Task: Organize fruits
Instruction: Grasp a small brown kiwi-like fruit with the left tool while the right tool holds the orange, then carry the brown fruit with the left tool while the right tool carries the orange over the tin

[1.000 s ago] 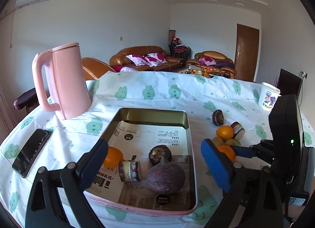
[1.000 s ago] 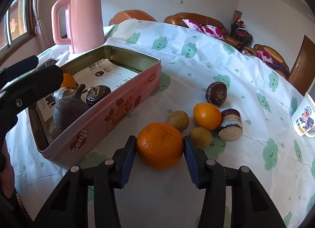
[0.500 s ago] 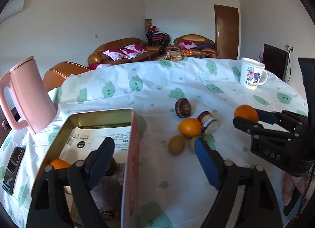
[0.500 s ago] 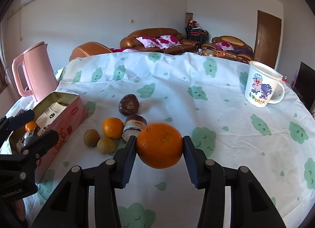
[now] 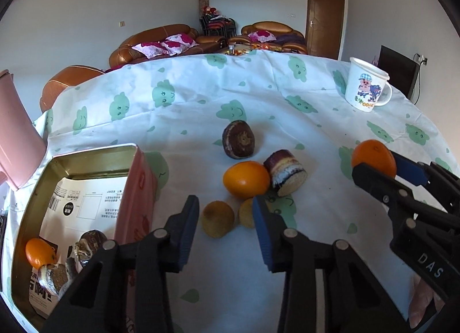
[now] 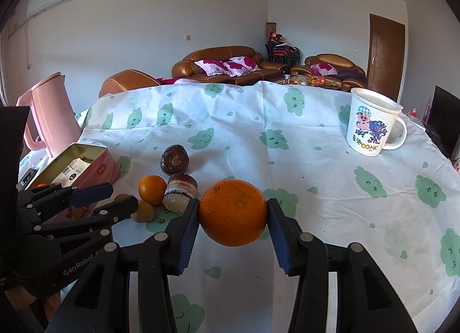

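My right gripper (image 6: 233, 213) is shut on a large orange (image 6: 233, 212) and holds it above the tablecloth; it also shows in the left wrist view (image 5: 373, 157). My left gripper (image 5: 225, 218) is open and empty, its fingers on either side of a small brown fruit (image 5: 217, 218), with a second one (image 5: 247, 213) just behind. Beyond lie a smaller orange (image 5: 245, 179), a cut purple piece (image 5: 286, 172) and a dark round fruit (image 5: 238, 139). The pink tin (image 5: 135, 183) at the left holds an orange (image 5: 38, 252) and dark pieces.
A pink kettle (image 6: 49, 114) stands at the far left behind the tin. A white cartoon mug (image 6: 371, 121) stands at the far right. The table edge curves round at the right and front. A phone (image 6: 27, 174) lies left of the tin.
The left gripper has swung right from over the tin to the loose fruits and narrowed around the small brown fruit. The right gripper lifted the large orange and carried it right.
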